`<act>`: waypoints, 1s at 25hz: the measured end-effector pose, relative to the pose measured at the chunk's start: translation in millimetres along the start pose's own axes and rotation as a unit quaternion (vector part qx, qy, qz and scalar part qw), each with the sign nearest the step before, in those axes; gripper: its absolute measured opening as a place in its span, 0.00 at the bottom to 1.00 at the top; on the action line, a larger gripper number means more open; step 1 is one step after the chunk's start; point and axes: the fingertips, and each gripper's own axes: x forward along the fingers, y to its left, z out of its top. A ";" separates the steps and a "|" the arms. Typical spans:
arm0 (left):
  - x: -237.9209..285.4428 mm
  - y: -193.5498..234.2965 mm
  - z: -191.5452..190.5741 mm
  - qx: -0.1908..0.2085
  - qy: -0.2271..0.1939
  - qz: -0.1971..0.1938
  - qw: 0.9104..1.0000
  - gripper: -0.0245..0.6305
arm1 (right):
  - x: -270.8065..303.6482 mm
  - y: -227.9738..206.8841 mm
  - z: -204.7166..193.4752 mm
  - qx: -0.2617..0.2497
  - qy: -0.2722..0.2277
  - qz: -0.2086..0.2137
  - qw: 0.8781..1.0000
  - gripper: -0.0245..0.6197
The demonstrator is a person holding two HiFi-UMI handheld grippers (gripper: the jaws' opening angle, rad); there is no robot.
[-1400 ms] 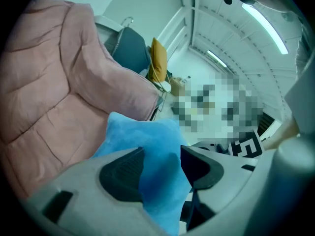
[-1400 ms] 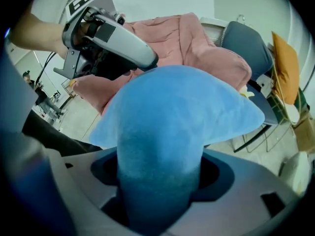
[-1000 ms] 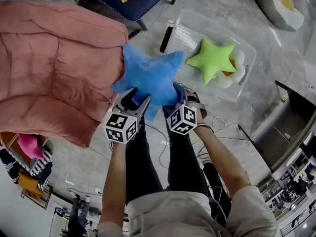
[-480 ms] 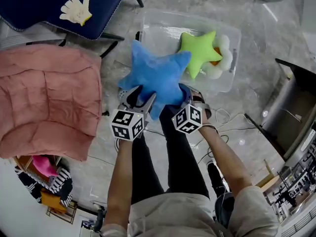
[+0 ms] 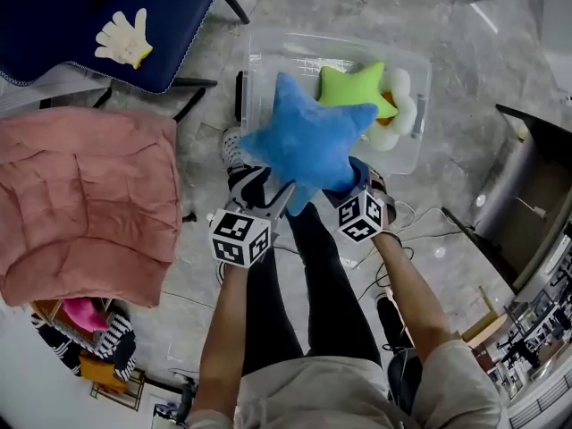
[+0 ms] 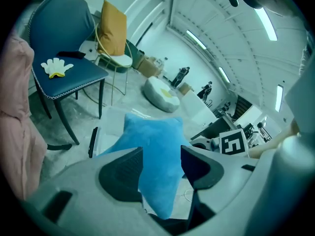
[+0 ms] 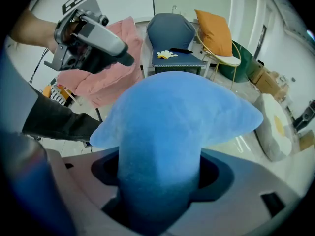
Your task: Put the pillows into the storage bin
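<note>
Looking down in the head view, we hold a blue star pillow point(image 5: 308, 146) overlapping the clear bin point(image 5: 259, 61), upper centre, where a green star pillow point(image 5: 349, 92) lies. Left gripper view: our left gripper point(image 6: 161, 156) clamps one arm. Right gripper view: our right gripper point(image 7: 160, 173) clamps another.

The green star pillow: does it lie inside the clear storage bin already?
Yes, the head view shows the green star pillow resting inside the storage bin, against a white pillow.
</note>
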 end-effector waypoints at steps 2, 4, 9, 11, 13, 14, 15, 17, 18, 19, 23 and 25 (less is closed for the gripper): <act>-4.7 12.9 1.7 -0.006 0.007 0.001 1.000 0.40 | 5.1 -12.2 -5.3 -0.001 0.022 -0.003 1.000 0.60; -7.2 25.9 6.8 -0.001 0.018 -0.003 1.000 0.40 | 11.5 -23.4 -11.5 0.002 0.049 -0.008 0.999 0.61; -7.8 57.7 40.2 0.016 0.035 -0.001 0.999 0.40 | 32.7 -50.2 -13.7 0.025 0.099 -0.016 0.995 0.62; -6.8 71.1 56.3 0.030 0.044 0.004 0.999 0.40 | 41.4 -59.9 -11.8 0.043 0.115 -0.019 0.992 0.63; -5.7 82.5 69.6 0.030 0.051 -0.001 0.998 0.40 | 51.3 -66.3 -10.5 0.065 0.134 -0.025 0.988 0.64; -5.1 87.1 74.8 0.026 0.055 -0.007 0.998 0.40 | 56.9 -68.0 -9.2 0.077 0.144 -0.028 0.986 0.64; -4.2 91.3 79.2 0.025 0.061 -0.014 0.998 0.40 | 62.9 -69.0 -7.2 0.088 0.152 -0.030 0.984 0.64; -2.1 98.9 87.3 0.036 0.075 -0.025 0.996 0.40 | 75.8 -70.4 -1.5 0.109 0.163 -0.030 0.980 0.64; -1.1 102.3 91.6 0.041 0.079 -0.027 0.996 0.40 | 82.8 -71.3 1.3 0.116 0.166 -0.029 0.979 0.64; 0.1 105.6 96.6 0.045 0.081 -0.027 0.995 0.40 | 90.2 -72.4 2.7 0.119 0.170 -0.027 0.978 0.64; 5.6 114.4 113.0 0.062 0.088 -0.038 0.993 0.40 | 122.3 -79.2 4.9 0.113 0.195 -0.019 0.974 0.64; 4.5 119.0 113.7 0.069 0.096 -0.045 0.992 0.40 | 140.2 -82.3 6.5 0.108 0.205 -0.019 0.973 0.65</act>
